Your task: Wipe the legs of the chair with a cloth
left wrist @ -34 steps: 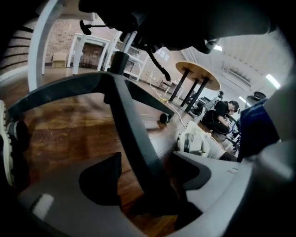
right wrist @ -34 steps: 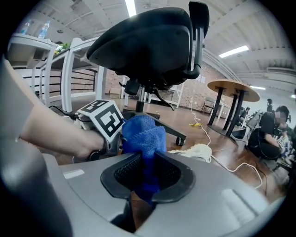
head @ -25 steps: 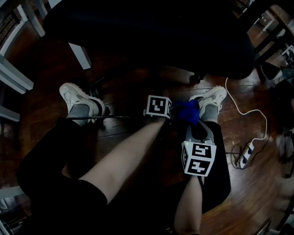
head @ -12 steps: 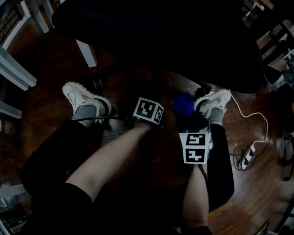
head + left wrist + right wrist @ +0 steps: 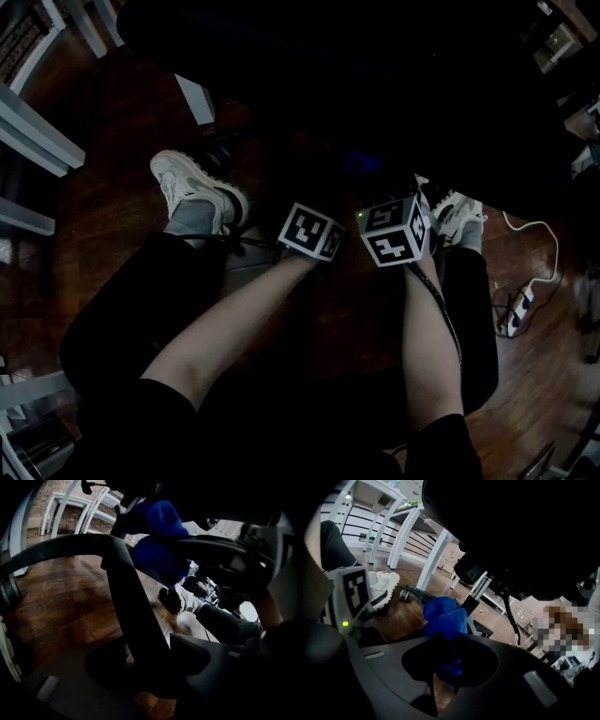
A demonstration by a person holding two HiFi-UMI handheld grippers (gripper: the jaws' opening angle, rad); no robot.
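You pinch the blue cloth (image 5: pixel 445 616), soft and light, mid-bunch in right tongs (image 5: pixel 449 665) | left tongs (image 5: pixel 150 663), just opening wider, straddle stiff chair leg (image 5: pixel 126 597).

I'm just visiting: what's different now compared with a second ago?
The right gripper, shut on the blue cloth throughout, moved up the head view into the shadow under the chair seat, so the cloth hardly shows there now. The left gripper shifted only slightly; its jaws have just been opening, with the chair leg between them. Nothing was let go; the white shoes stayed planted.
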